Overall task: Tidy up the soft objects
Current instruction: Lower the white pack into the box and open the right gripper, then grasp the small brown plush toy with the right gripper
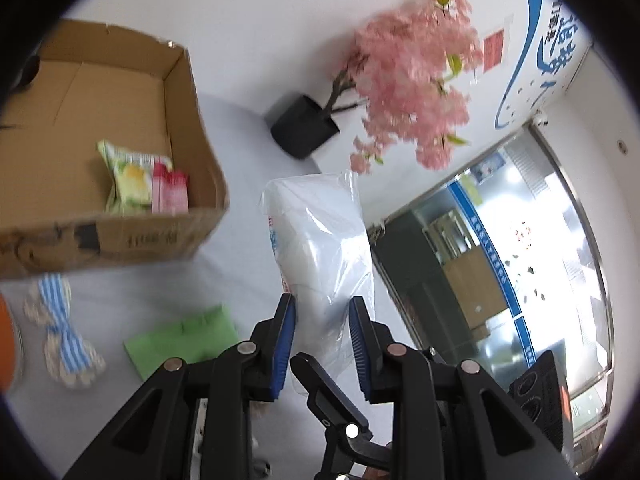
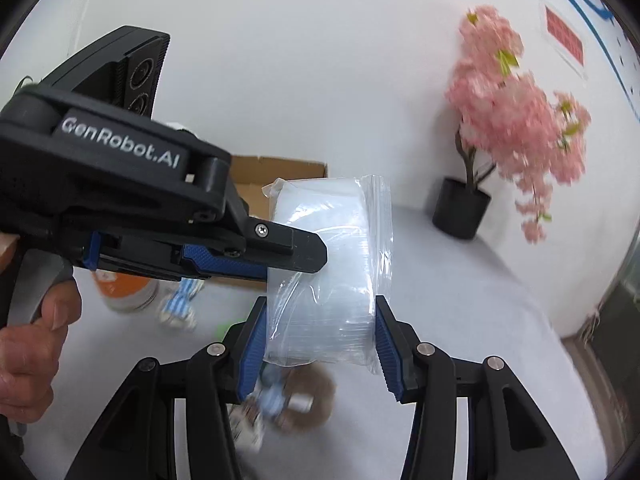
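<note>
A clear plastic bag of folded clear bags [image 1: 320, 240] is held up above the white table [image 1: 224, 280]. My left gripper [image 1: 322, 310] is shut on its lower end. In the right wrist view the same bag [image 2: 328, 272] sits between the fingers of my right gripper [image 2: 320, 316], which touch both its sides. The left gripper [image 2: 256, 252] also shows there, clamping the bag from the left. A cardboard box [image 1: 120, 236] at the left holds a green snack packet [image 1: 128, 176] and a pink packet [image 1: 170, 192].
A blue-striped bow [image 1: 60, 320] and a green cloth [image 1: 184, 340] lie on the table in front of the box. An orange-lidded can [image 2: 128, 292] stands beside them. A pink blossom tree in a black pot [image 1: 304, 124] stands by the wall. A brown item [image 2: 304, 404] lies below.
</note>
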A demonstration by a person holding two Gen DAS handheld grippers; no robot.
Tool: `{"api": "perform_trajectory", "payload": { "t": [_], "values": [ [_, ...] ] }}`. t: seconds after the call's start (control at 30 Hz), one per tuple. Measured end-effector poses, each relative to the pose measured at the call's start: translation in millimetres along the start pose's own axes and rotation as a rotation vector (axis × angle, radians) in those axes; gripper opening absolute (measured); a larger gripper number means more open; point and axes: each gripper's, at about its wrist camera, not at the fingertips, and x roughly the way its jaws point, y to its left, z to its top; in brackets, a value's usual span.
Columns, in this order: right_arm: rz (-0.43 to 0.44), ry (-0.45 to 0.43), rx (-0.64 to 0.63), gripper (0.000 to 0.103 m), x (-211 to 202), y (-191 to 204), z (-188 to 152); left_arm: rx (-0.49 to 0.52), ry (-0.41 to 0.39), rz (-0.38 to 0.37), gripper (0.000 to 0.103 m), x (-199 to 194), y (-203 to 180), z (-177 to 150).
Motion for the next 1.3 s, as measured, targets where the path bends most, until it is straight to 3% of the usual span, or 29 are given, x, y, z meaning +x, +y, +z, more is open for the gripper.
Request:
{"api": "perform_trajectory", "payload": {
  "t": [0.3, 0.53, 0.67, 0.73, 0.77, 0.83, 0.9, 1.0, 1.13, 1.3],
  "values": [
    [0.079, -0.078, -0.114, 0.048, 79.2, 7.3, 49.9, -0.106, -0.163, 0.087, 0.026, -4.9, 43.0, 51.8],
    [0.204, -0.055, -0.093, 0.048, 144.3, 13.8, 62.0, -0.195, -0.187, 0.171, 0.026, -2.7, 75.6, 73.3],
    [0.248, 0.004, -0.032, 0.049, 173.2, 12.5, 67.3, -0.249, -0.185, 0.204, 0.026, -0.2, 88.5, 80.0],
    [0.251, 0.022, -0.001, 0.053, 181.1, 8.7, 70.0, -0.257, -0.19, 0.221, 0.037, -2.9, 89.1, 80.8],
    [0.25, 0.022, 0.009, 0.056, 181.4, 7.9, 70.9, -0.245, -0.198, 0.231, 0.042, -6.2, 86.5, 80.0],
    [0.246, 0.006, 0.031, 0.078, 177.5, 4.8, 72.4, -0.221, -0.228, 0.257, 0.057, -14.7, 77.7, 78.6],
    [0.25, -0.018, 0.052, 0.085, 165.2, 5.7, 71.5, -0.17, -0.251, 0.26, 0.06, -24.4, 64.8, 78.7],
    [0.234, -0.042, 0.051, 0.087, 146.2, 6.9, 70.0, -0.102, -0.272, 0.267, 0.063, -36.5, 43.6, 73.8],
    [0.212, -0.05, 0.069, 0.089, 118.9, -5.8, 61.9, 0.011, -0.242, 0.296, 0.063, -48.9, 18.8, 55.6],
    [0.251, 0.049, 0.194, 0.094, 88.5, -37.0, 35.7, 0.185, -0.171, 0.382, 0.067, -64.9, 1.0, 5.1]
  ]
}}
